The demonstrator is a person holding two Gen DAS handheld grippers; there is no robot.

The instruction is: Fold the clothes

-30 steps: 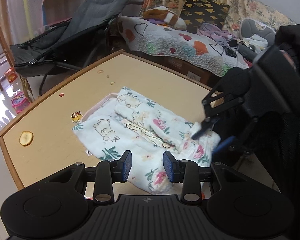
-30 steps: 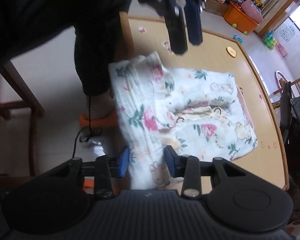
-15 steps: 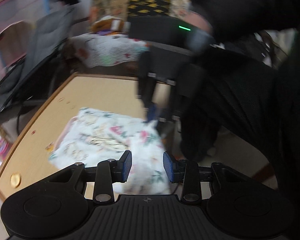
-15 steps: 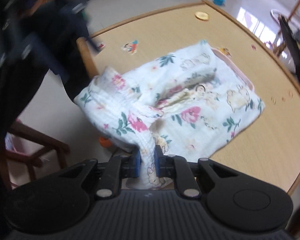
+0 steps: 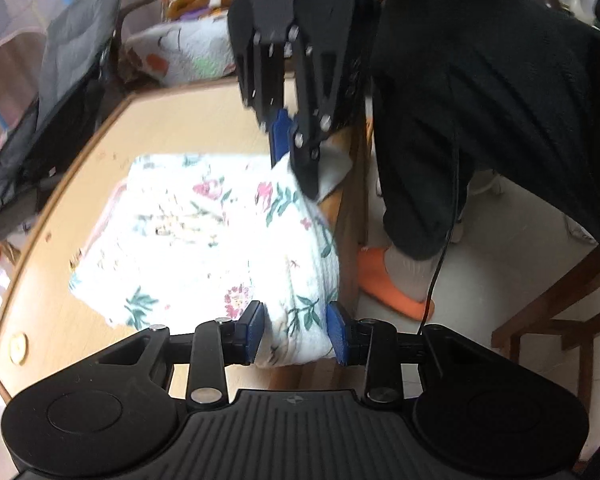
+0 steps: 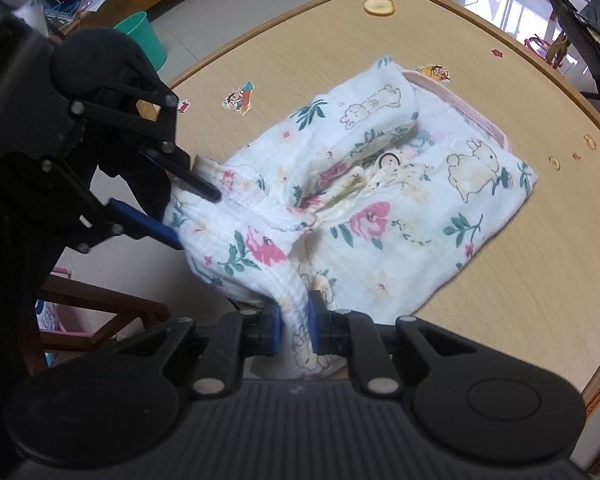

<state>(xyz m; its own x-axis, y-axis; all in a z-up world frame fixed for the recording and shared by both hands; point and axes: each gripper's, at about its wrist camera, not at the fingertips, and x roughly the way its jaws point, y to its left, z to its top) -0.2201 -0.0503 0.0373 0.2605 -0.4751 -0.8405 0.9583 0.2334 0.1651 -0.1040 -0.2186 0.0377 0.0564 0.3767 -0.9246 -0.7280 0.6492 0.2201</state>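
A white baby garment (image 6: 400, 184) with flowers and bunnies lies partly folded on the wooden table (image 6: 300, 40); it also shows in the left wrist view (image 5: 204, 232). My right gripper (image 6: 293, 326) is shut on the garment's near hem and lifts it. It shows from the left wrist view (image 5: 290, 148) at the far corner. My left gripper (image 5: 296, 336) is open, its blue pads on either side of the hem at the table edge. It shows from the right wrist view (image 6: 184, 216) with the cloth between its fingers.
Cartoon stickers (image 6: 240, 98) and a round wooden disc (image 6: 379, 7) are on the table. A person's leg and orange slipper (image 5: 392, 284) stand beside the table edge. A wooden chair (image 5: 560, 312) is right, a grey folding chair (image 5: 60, 80) beyond the table.
My right gripper shut on the hem corner and raised it. My left gripper swung round to the table edge and now straddles the other end of the hem, still open.
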